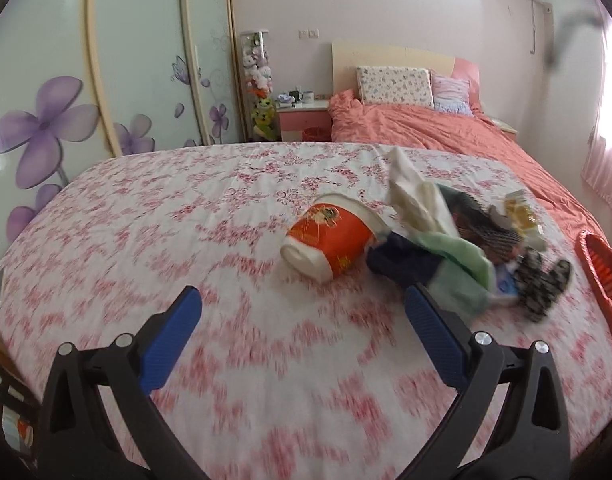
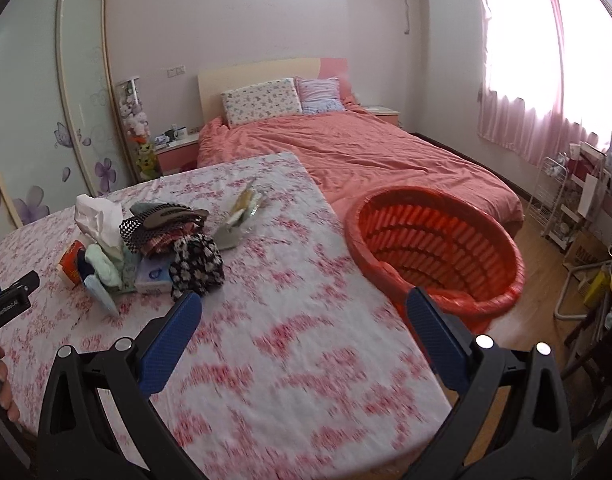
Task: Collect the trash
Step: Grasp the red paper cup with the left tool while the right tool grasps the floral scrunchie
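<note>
1. We hold the left gripper (image 1: 301, 312) with its jaws spread wide and nothing between them, low over the table (image 1: 153, 208).
2. The cup (image 1: 330, 236) lies on its side ahead and slightly right of the left gripper. Its long axis runs diagonally, base toward us, mouth toward the pile (image 1: 458, 240).
3. The right gripper (image 2: 301, 312) is likewise spread and empty. It faces the gap between the pile and the bin (image 2: 434, 240), which stands at the table's right edge.
4. We judge the left gripper nearer the cup.
5. Count: one cup, one bin, one tissue wad (image 2: 99, 216), one wrapper (image 2: 245, 204). Blur leaves the pile's remaining items uncertain, perhaps five or six.
</note>
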The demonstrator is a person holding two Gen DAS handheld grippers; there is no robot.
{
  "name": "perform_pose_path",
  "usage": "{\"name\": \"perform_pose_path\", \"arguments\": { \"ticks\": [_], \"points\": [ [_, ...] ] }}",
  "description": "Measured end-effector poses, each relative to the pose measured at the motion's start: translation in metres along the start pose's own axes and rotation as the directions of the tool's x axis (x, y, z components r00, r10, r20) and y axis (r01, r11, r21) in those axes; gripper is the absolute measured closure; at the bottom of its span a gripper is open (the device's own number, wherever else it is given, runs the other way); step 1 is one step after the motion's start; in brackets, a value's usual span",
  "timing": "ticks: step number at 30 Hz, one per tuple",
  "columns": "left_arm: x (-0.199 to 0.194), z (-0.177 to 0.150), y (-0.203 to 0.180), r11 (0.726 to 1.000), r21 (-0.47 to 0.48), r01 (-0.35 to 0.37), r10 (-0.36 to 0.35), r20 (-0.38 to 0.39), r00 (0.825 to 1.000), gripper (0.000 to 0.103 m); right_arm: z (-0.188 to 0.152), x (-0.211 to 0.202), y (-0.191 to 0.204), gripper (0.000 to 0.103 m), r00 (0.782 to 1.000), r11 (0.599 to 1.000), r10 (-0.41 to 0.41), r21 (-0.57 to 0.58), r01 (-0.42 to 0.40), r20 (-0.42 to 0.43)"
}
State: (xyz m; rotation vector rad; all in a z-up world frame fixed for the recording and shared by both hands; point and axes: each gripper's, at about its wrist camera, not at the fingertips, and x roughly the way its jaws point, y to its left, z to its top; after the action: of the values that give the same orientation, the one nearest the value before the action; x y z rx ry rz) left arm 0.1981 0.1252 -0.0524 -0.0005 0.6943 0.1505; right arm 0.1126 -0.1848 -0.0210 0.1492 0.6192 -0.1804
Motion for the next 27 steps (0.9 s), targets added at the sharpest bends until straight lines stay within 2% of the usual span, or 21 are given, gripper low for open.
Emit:
{"name": "perform_pose_path", "arguments": {
  "ticks": [2, 7, 12, 16, 20, 24, 27],
  "points": [
    [0.022, 0.010, 0.003, 1.000, -0.009, 0.002, -0.003, -0.030, 1.000, 0.004, 0.006, 0.013, 0.008, 0.003, 0.999, 0.999, 0.040, -0.009, -0.040, -0.020],
    [0.066, 0.026, 0.005, 0.999, -0.024, 0.038, -0.040, -0.088, 0.995, 0.004, 0.015, 0.047, 0.027, 0.011, 0.987, 0.990, 0.138, -0.018, -0.140, -0.084],
    [0.090, 0.033, -0.004, 0.999, 0.027, 0.041, -0.038, -0.105, 0.994, 0.005, 0.017, 0.077, 0.043, 0.022, 0.969, 0.980, 0.195, -0.016, -0.199, -0.150],
    [0.104, 0.035, -0.008, 0.997, 0.070, 0.038, -0.029, -0.119, 0.992, 0.010, 0.017, 0.094, 0.054, 0.031, 0.962, 0.977, 0.198, -0.035, -0.208, -0.191],
    [0.118, 0.036, -0.009, 0.996, 0.066, 0.060, -0.050, -0.146, 0.988, 0.014, 0.014, 0.106, 0.060, 0.046, 0.953, 0.976, 0.203, -0.035, -0.217, -0.226],
    [0.127, 0.037, -0.009, 0.994, 0.066, 0.082, -0.071, -0.158, 0.985, 0.024, 0.010, 0.108, 0.059, 0.055, 0.946, 0.974, 0.212, -0.030, -0.226, -0.244],
    [0.128, 0.036, -0.007, 0.994, 0.051, 0.095, -0.086, -0.157, 0.984, 0.025, 0.009, 0.106, 0.059, 0.069, 0.941, 0.970, 0.226, -0.029, -0.240, -0.250]
  ]
}}
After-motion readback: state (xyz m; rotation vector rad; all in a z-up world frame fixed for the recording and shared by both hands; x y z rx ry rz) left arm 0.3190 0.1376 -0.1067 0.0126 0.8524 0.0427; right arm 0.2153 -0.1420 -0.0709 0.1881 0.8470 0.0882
